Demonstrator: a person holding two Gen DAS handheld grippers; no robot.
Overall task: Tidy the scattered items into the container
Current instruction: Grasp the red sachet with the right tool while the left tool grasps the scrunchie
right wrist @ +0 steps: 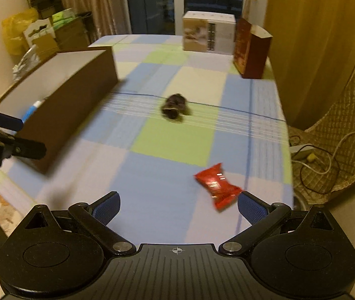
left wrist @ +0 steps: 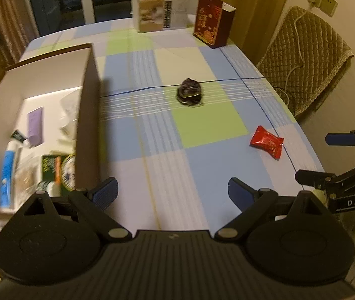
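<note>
Right gripper hangs wide open and empty, the red packet just ahead by its right finger, long axis slanting across. Left gripper, open and empty too, sits farther off. Beyond, the dark bundle mid-table; box left.

Tablecloth: checked pattern in blue, green, lilac and cream, thin dark-blue lines. Snack packet: glossy red. Container: brown outside, white inside. Gripper pads: blue.
</note>
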